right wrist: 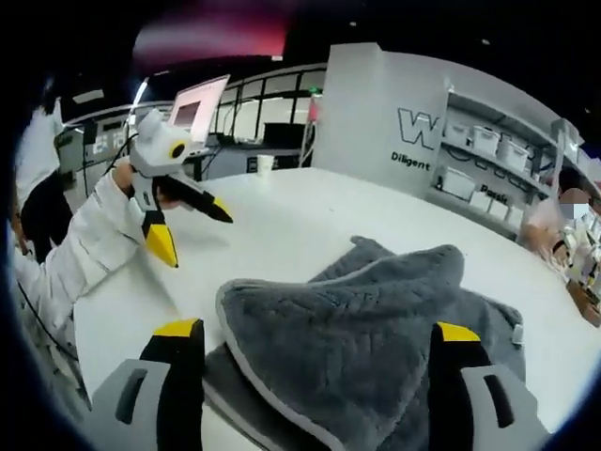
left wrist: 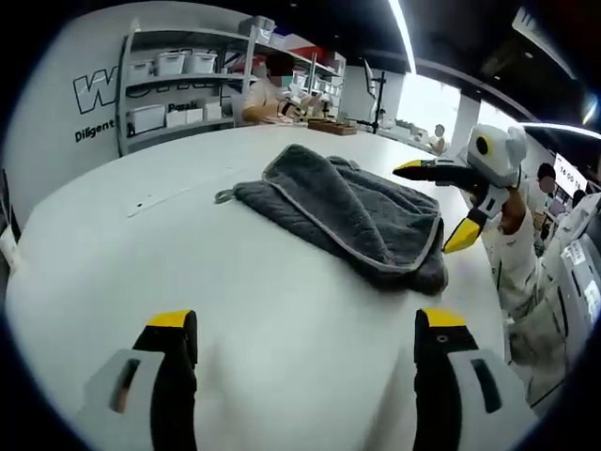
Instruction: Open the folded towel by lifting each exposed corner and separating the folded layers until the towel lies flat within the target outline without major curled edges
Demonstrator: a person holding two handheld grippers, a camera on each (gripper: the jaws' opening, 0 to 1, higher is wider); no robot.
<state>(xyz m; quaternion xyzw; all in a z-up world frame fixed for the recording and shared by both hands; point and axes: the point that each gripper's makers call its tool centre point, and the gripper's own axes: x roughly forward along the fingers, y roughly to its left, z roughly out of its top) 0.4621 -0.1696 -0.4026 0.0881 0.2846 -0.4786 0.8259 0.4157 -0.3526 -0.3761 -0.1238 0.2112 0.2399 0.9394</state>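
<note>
towel (right wrist: 376,329) between right claw (right wrist: 317,343) (seemingly ungripped)

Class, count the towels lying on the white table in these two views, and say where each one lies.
1. A single grey towel lies folded and rumpled on the white table, just ahead of the right gripper. More could be hidden beneath its layers.

Opposed views, shared towel (left wrist: 352,214) between.

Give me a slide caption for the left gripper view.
Open left claw faces a folded grey towel on a white table; right claw alongside.
</note>
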